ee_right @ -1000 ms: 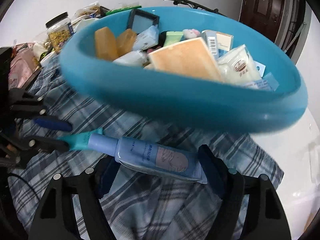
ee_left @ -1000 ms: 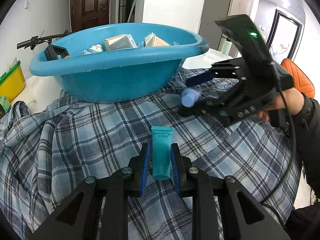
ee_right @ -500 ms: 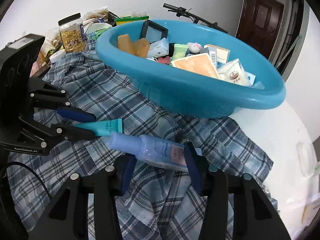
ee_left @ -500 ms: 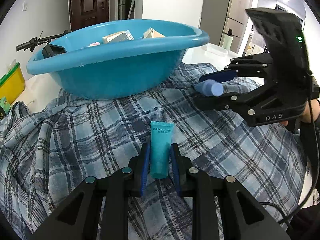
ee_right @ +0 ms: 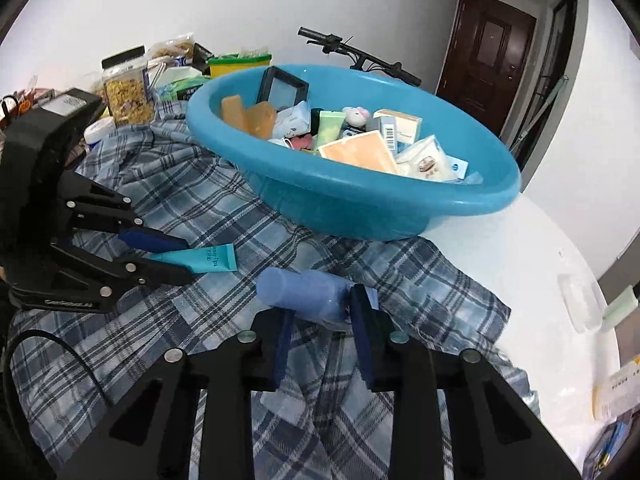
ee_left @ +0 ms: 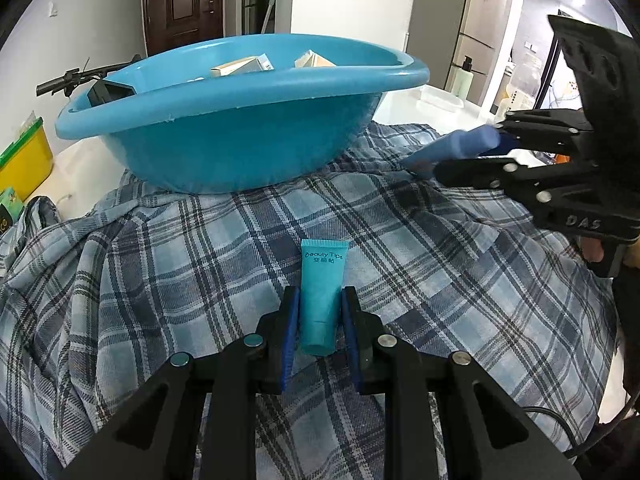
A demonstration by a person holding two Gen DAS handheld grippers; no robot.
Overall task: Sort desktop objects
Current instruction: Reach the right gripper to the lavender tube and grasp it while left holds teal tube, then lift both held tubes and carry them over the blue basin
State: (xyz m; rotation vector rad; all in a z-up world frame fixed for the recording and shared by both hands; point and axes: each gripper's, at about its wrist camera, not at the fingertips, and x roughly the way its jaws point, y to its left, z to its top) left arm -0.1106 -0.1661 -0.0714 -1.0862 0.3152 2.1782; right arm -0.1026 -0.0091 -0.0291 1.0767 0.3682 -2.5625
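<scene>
**Sorting nearly complete: 2 tubes in hand, basin already loaded**

The teal tube (ee_left: pixel 322 294), printed "Beauty Tips", lies along the axis of the left gripper (ee_left: pixel 319 312), cap end toward the camera. Both blue pads press its sides, so the fingers are clamped on it; its printed end sits low over, perhaps resting on, the plaid cloth (ee_left: pixel 160 264). The pale blue bottle (ee_right: pixel 304 294) is pinched crosswise between the fingers of the right gripper (ee_right: pixel 322 318), cap end pointing left and body angled down so that its far end meets the cloth (seen from the left wrist view as a blue cylinder projecting from the black jaws).

Both items are near the blue basin (ee_left: pixel 248 92), which stands on the same cloth just beyond them. The basin holds a mixed heap: 2 amber soap bars (ee_right: pixel 250 116), a small dark frame (ee_right: pixel 282 88), a green tube (ee_right: pixel 330 128), boxes with barcodes (ee_right: pixel 398 126) and white sachets (ee_right: pixel 426 158).

Judged from this layout, most of the collecting is done: apart from the 2 gripped items, no loose object shows on the visible part of the cloth. What remains appears to be carrying each item over the rim and releasing it. A cereal jar (ee_right: pixel 128 92) and other packages stand behind the basin; whether they belong to the task cannot be told.
</scene>
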